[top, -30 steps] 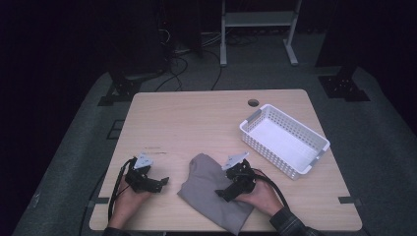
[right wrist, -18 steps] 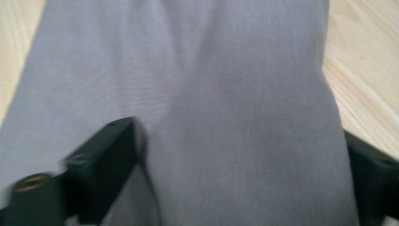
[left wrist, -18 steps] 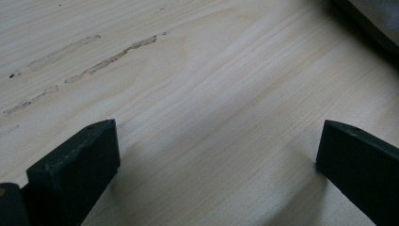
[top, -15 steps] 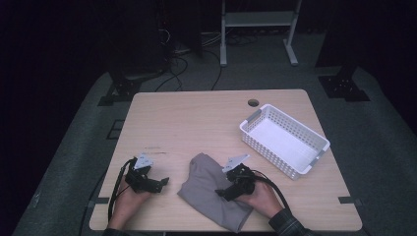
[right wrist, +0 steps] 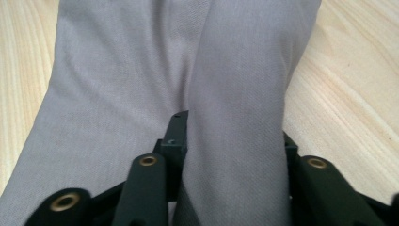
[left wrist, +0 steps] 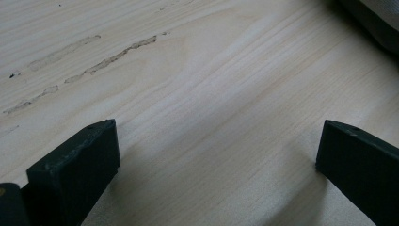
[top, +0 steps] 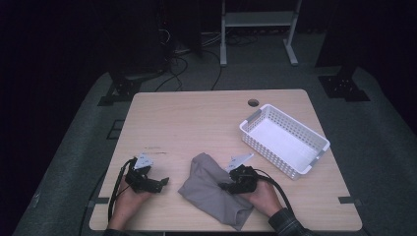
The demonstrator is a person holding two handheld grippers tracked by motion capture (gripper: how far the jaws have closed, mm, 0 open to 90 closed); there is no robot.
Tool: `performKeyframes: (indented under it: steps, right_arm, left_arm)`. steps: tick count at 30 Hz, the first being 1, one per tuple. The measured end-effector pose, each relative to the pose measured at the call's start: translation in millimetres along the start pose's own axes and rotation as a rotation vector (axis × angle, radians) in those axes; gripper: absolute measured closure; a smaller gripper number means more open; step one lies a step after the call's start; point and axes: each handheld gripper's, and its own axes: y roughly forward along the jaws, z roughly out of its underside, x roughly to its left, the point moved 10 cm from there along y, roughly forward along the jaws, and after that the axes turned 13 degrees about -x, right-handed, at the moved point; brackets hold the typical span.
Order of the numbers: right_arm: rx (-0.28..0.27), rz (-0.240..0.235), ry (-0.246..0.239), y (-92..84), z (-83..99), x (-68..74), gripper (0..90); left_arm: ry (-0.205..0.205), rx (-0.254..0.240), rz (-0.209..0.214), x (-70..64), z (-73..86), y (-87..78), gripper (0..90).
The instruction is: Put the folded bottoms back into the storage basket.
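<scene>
— Where was the grey cloth (top: 214, 189) lying?

— Crumpled on the table (top: 196, 118), well to the near-left of the white basket (top: 284, 139), and apart from it.

— And the right gripper (top: 227, 186)?

— Over the cloth's basket-side edge. Its jaws had just been closing, and a raised fold (right wrist: 240, 117) was bunched between them, pinched, probably so the cloth could be lifted by that ridge.

— The left gripper (top: 160, 182)?

— Farther from the basket, just beside the cloth, jaws spread apart over bare wood, holding nothing; likely waiting for a corner.
</scene>
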Motion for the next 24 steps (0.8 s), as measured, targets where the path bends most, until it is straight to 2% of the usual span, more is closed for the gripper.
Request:
performKeyframes:
  steps: [4, 5, 6, 11, 18, 24]
  right_arm:
    - [0.017, 0.040, -0.052, -1.4, -2.3, 4.3, 67.3]
    - [0.017, 0.040, -0.052, -1.4, -2.3, 4.3, 67.3]
    - [0.029, 0.055, -0.084, -2.4, -4.0, 6.2, 68.2]
    - [0.033, 0.041, -0.073, -7.6, -7.5, 7.7, 68.7]
    - [-0.001, 0.017, -0.050, -20.1, -20.1, 9.5, 68.8]
    - [-0.021, 0.017, -0.057, -30.9, -29.5, 8.3, 68.8]
  left_arm:
    - [-0.001, 0.000, -0.002, -0.2, 0.0, 0.0, 0.0]
    - [-0.001, 0.000, -0.002, -0.2, 0.0, 0.0, 0.0]
    - [-0.001, 0.000, -0.002, -0.2, 0.0, 0.0, 0.0]
    - [-0.001, 0.000, -0.002, -0.2, -0.1, 0.0, 0.0]
    - [-0.002, -0.001, -0.001, -0.3, -0.1, 0.0, 0.0]
    - [-0.002, -0.001, -0.001, -0.3, -0.1, 0.0, 0.0]
